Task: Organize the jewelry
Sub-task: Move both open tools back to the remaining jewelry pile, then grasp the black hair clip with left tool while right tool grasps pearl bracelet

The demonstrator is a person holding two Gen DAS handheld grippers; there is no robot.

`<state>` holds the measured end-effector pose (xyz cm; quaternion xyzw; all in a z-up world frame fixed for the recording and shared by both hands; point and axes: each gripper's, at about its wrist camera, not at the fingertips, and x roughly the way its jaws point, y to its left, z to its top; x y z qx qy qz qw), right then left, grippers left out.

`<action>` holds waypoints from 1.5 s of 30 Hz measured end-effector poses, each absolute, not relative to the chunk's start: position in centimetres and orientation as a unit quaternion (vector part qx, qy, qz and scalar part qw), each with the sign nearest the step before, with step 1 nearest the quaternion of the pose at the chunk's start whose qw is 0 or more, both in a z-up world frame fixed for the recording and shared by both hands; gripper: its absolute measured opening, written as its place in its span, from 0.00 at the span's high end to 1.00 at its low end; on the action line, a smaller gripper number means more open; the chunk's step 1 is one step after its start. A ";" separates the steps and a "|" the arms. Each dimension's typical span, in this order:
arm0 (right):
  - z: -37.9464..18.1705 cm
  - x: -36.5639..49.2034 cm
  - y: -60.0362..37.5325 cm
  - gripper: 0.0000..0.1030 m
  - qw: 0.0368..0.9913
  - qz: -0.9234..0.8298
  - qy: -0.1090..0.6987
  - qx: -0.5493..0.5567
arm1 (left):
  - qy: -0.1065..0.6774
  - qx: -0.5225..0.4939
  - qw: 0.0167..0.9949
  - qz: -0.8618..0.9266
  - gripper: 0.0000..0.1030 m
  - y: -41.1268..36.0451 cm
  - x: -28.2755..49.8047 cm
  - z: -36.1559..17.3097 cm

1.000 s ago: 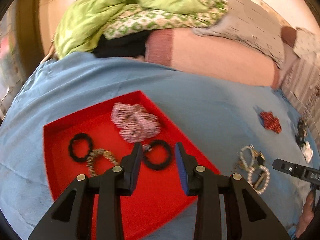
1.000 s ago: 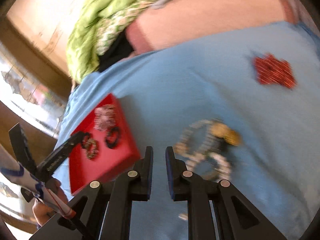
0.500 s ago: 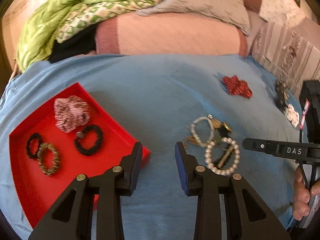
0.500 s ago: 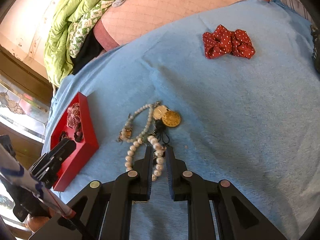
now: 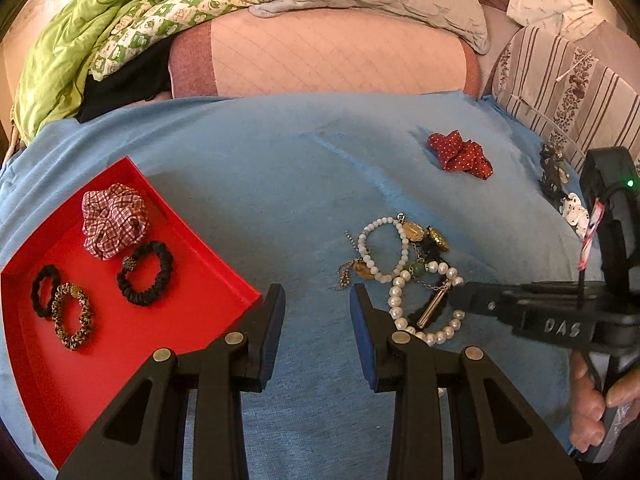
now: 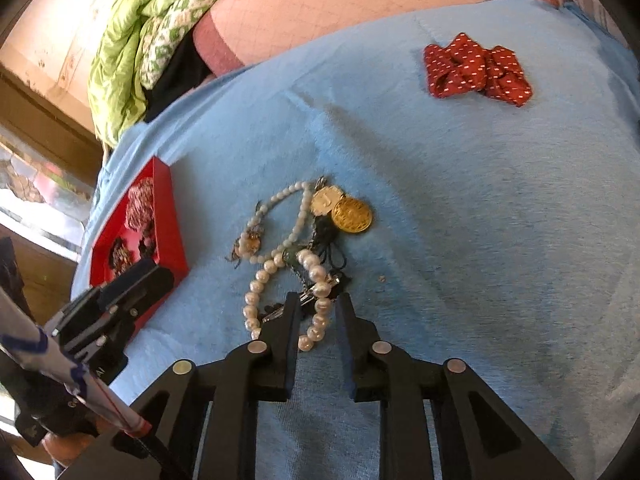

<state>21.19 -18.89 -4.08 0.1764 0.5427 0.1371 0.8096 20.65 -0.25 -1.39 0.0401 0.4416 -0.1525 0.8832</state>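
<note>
A red tray (image 5: pixel 224 276) is sitting at the left on a blue sheet (image 5: pixel 280 184) spread over a bed. Inside it are lying a small black band (image 5: pixel 44 296), a leopard scrunchie (image 5: pixel 72 316), a black scrunchie (image 5: pixel 146 272) and, at the far side, a checked scrunchie (image 5: pixel 114 220).

The left tongs (image 5: pixel 318 300) are hovering over bare sheet just right of the tray's near corner, standing wide apart and holding nothing.

To the right a jewelry pile (image 5: pixel 404 268) is lying tangled: a white bead bracelet (image 6: pixel 280 220), a pearl bracelet (image 6: pixel 316 304), a silver coin (image 6: pixel 325 200) touching a gold coin (image 6: pixel 352 214), and dark cord.

The right tongs (image 6: pixel 318 308) are reaching into the pile's near edge, partly apart, with pearls lying between the tips; whether they are gripping them cannot be told.

Farther right, well apart from the pile, a red dotted scrunchie (image 5: pixel 460 156) is lying on the sheet.
</note>
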 end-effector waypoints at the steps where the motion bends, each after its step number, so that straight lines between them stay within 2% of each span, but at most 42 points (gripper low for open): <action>1: -4.2 21.2 -18.6 0.81 0.809 0.137 0.545 0.171 | 0.442 0.040 0.883 -0.153 0.69 -0.2 20.6 -1.4; 3: -4.3 21.1 -18.1 0.81 0.811 0.139 0.546 0.160 | 0.441 0.040 0.883 -0.153 0.69 -0.2 20.6 -1.4; 5: -4.0 20.9 -17.9 0.90 0.811 0.150 0.542 0.161 | 0.441 0.039 0.884 -0.153 0.69 -0.2 20.7 -1.4; 6: -3.6 20.9 -18.0 0.90 0.813 0.154 0.537 0.165 | 0.441 0.038 0.884 -0.153 0.69 -0.1 20.7 -1.4; 17: 5.2 17.9 -21.5 0.90 0.872 0.207 0.374 0.239 | 0.438 0.033 0.885 -0.156 0.69 0.0 20.5 -1.1; 27: 8.7 15.7 -24.1 0.90 0.896 0.196 0.305 0.255 | 0.459 0.031 0.859 -0.225 0.69 -3.4 20.6 -2.7; 35: 7.7 16.3 -25.4 0.90 0.884 0.196 0.323 0.274 | 0.486 0.060 0.833 -0.255 0.69 -7.1 21.1 -5.5; 39: 7.3 16.4 -25.2 0.90 0.881 0.201 0.331 0.272 | 0.475 0.075 0.839 -0.253 0.59 -8.7 20.9 -5.9; 43: 7.0 16.5 -25.1 0.90 0.878 0.204 0.336 0.272 | 0.467 0.099 0.843 -0.247 0.58 -9.7 20.5 -6.1; 44: 6.8 16.5 -25.1 0.90 0.877 0.205 0.337 0.274 | 0.467 0.102 0.845 -0.241 0.62 -9.9 20.5 -6.2; 45: 6.7 16.6 -25.1 0.90 0.877 0.204 0.338 0.275 | 0.463 0.110 0.849 -0.229 0.71 -10.0 20.5 -6.2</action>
